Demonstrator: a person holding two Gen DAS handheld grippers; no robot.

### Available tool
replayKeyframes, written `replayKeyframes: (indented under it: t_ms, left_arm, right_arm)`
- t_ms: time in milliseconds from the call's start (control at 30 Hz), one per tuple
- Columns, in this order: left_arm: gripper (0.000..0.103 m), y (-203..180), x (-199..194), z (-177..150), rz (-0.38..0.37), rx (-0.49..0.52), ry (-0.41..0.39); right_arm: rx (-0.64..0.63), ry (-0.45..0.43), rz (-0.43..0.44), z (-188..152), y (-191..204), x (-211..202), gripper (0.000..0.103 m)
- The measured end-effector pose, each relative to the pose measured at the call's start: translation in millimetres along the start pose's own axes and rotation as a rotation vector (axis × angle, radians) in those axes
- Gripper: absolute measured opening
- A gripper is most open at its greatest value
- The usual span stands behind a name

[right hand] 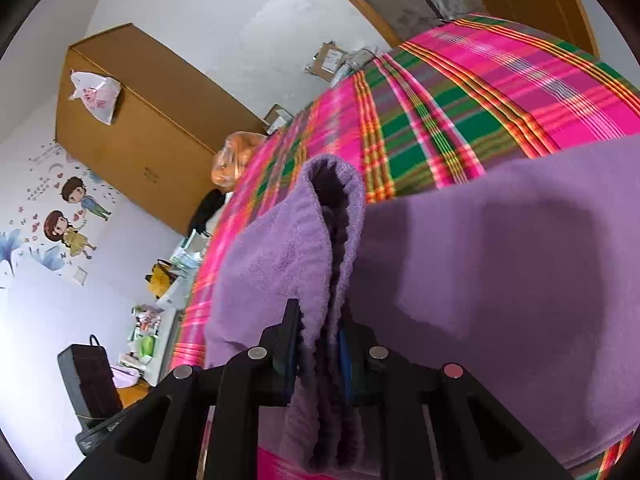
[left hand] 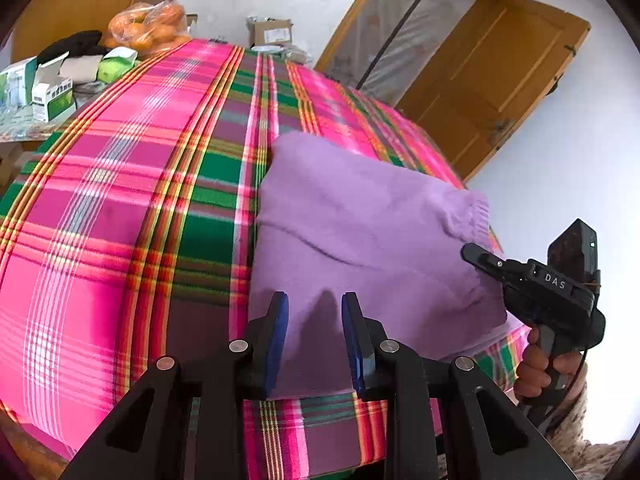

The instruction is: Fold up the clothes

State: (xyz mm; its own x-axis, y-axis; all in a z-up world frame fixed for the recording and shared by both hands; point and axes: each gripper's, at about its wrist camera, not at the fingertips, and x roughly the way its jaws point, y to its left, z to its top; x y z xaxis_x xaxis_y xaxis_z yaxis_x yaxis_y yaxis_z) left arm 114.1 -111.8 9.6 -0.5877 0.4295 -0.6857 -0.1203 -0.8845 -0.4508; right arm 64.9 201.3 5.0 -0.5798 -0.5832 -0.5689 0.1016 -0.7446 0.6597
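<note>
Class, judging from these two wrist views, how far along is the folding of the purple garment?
Done: the purple garment lies on the plaid blanket already doubled into a compact block. In hand: the right gripper has its jaws shut on a ribbed edge; the left gripper is open above the near edge. Left: laying that edge down and smoothing.

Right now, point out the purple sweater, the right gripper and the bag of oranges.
purple sweater [left hand: 352,232]: left wrist view, flat middle of the body.
right gripper [right hand: 316,344]: right wrist view, between fingertips pinching the ribbed edge.
bag of oranges [left hand: 148,26]: left wrist view, bag's middle.
</note>
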Motion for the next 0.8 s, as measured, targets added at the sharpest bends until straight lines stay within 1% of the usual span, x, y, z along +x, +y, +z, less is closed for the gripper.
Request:
replayKeyframes:
  t_ms: [100, 167, 267, 367, 433, 467, 567, 633, 733, 800]
  left_arm:
    - [0.027, 2.1, 3.9, -1.2, 0.006, -0.008, 0.013]
    - [0.029, 3.2, 5.1, -2.2, 0.006, -0.012, 0.018]
    - [0.029, 3.7, 5.6, -4.3, 0.002, -0.016, 0.021]
    - [0.029, 4.0, 4.9, -3.0, 0.001, -0.014, 0.018]
    - [0.029, 4.9, 3.9, -0.5, -0.004, -0.014, 0.017]
    - [0.029, 5.5, 3.9, -0.1, -0.007, -0.015, 0.016]
    - [0.029, 8.9, 2.5, -1.4, -0.017, -0.032, 0.017]
    - [0.029, 11.3, -0.6, -2.3, -0.02, -0.04, 0.009]
    - [0.029, 17.1, -7.8, -3.0, -0.002, -0.055, -0.007]
    - [0.029, 21.7, -9.8, -1.6, 0.011, -0.066, -0.016]
  right_arm:
    - [0.009, 0.013, -0.019, -1.5, -7.5, 3.9, 0.019]
    - [0.019, 0.015, -0.03, -1.2, -12.6, 4.1, 0.021]
    - [0.023, -0.004, -0.068, 2.0, -17.6, -1.8, 0.025]
    - [-0.056, -0.084, -0.159, 8.9, -8.1, -17.6, 0.025]
    - [-0.147, -0.144, -0.183, 15.1, 8.2, -28.2, 0.026]
    - [-0.173, -0.147, -0.172, 18.2, 13.8, -28.9, 0.027]
    - [-0.268, -0.09, -0.129, 30.7, 40.3, -13.3, 0.027]
    - [-0.335, -0.057, -0.127, 36.2, 57.1, 3.7, 0.027]
    - [-0.419, 0.001, -0.115, 43.1, 78.5, 33.0, 0.027]
    - [-0.482, 0.063, -0.09, 46.5, 92.5, 55.6, 0.027]
